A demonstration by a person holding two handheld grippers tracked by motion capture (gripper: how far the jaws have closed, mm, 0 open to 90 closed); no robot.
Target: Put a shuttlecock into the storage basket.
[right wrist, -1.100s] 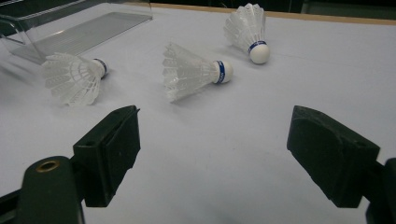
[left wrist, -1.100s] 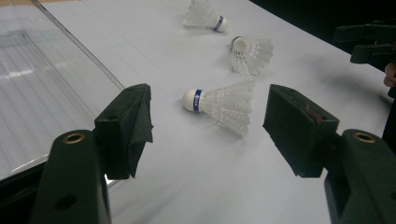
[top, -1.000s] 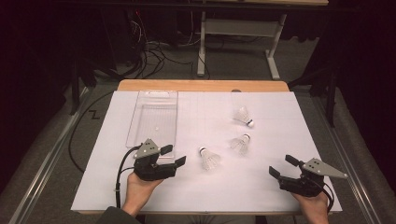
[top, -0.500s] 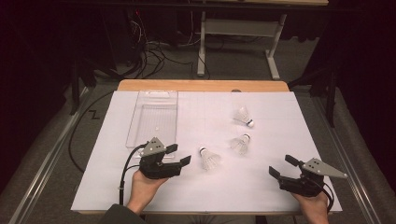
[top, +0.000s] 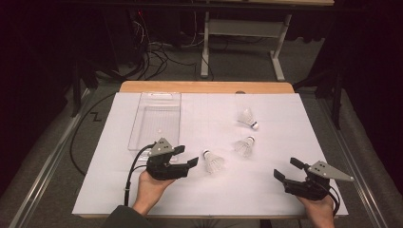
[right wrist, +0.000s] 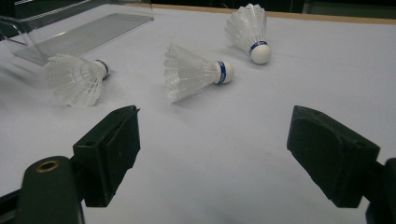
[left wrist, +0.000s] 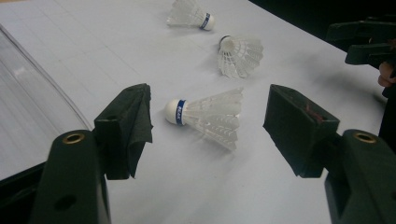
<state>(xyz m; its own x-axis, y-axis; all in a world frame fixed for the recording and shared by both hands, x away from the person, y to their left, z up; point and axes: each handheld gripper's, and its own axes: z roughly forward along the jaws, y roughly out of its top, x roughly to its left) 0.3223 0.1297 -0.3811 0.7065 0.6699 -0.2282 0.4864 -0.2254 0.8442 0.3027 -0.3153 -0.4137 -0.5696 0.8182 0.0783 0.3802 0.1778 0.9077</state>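
Nearest shuttlecock (top: 213, 161) on the white sheet, framed by the open left gripper (top: 186, 157)

It was a white feather shuttlecock with a white cork head and a blue band behind it. It lay on its side on the paper-covered table (top: 266, 190), apart from the other two. In the left gripper view the shuttlecock (left wrist: 208, 116) pointed its cork toward the left jaw and its skirt toward the right jaw, just beyond the jaws and touching neither.

Dim room, grey floor (top: 228, 66), tangled cables (top: 157, 50), metal table frame (top: 242, 28).
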